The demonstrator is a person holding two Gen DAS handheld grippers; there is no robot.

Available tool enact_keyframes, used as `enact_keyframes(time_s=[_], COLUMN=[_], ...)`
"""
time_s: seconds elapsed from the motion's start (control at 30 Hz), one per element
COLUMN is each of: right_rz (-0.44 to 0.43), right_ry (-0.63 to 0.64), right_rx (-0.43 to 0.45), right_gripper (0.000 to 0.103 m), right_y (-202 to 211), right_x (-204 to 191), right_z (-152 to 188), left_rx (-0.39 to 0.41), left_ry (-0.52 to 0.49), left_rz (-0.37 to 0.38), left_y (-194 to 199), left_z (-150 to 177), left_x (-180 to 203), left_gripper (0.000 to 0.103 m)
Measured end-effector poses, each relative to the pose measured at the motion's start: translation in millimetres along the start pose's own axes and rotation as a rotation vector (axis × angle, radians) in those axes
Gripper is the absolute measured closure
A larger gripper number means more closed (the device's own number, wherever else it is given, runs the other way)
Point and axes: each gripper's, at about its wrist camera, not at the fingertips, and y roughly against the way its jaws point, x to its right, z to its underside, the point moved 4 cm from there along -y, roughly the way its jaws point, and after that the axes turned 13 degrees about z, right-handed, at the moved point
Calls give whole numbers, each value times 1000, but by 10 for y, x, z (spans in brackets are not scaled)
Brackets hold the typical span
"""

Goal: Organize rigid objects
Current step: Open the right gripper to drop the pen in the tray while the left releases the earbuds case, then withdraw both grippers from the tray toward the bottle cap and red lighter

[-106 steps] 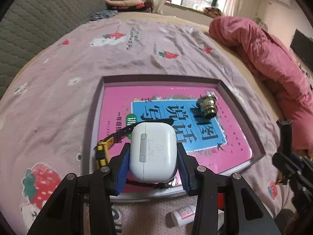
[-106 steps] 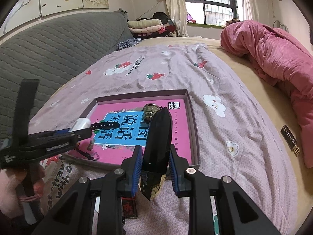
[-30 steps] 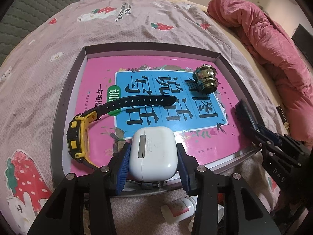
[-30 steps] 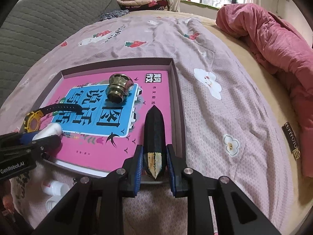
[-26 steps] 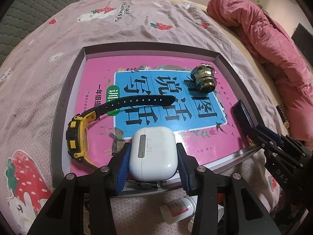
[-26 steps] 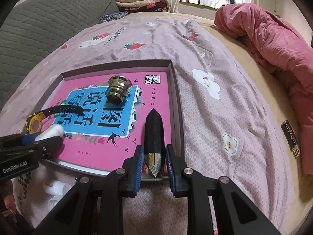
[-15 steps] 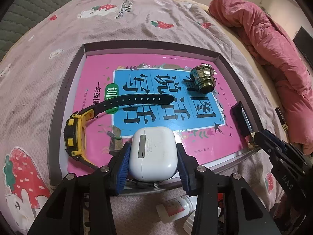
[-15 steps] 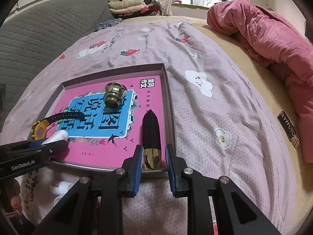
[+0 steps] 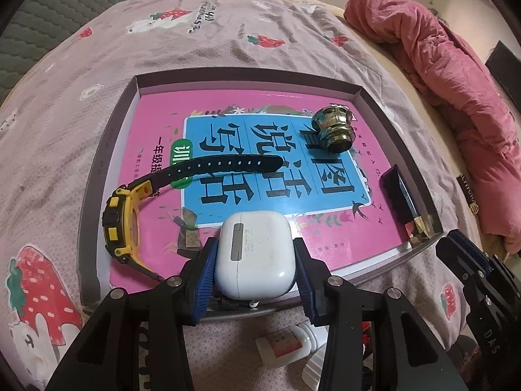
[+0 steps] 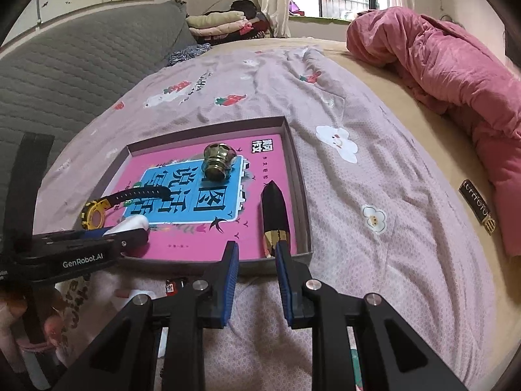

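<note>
Tray (image 9: 97,176) is holding one book (image 9: 156,123), one watch (image 9: 120,224), one brass knob (image 9: 335,130), one black pen-like piece (image 9: 399,192). One white case (image 9: 254,254) is sitting in the left gripper (image 9: 254,280). Two small bottles (image 9: 286,345) are lying outside the tray.

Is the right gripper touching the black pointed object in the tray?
Apart. The right wrist view shows the right gripper with nothing between its blue fingers, while the black pointed object lies flat in the tray ahead of the fingertips.
</note>
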Motion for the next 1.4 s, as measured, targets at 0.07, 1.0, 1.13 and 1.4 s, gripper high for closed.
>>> enact_keyframes(time_s=[0.07,1.0,1.13,1.4], right_rz=[-5,6,9,16], right_ry=[-10,-19,-9,-1], right_rx=[2,-14,-13,-6], right_gripper=[80,80,69,66], right_y=[5,4,4,25], right_x=[11,43,36,11], right_z=[-10,13,10,5], left_rx=[0,43,55,84], left_ry=[1,-12,-20,-14], left_rz=[-4,-10,-8,1], left_y=[2,173,225,371], left_z=[2,-1,6,23], left_x=[-4,21,36,38], left_gripper=[57,39,35,28])
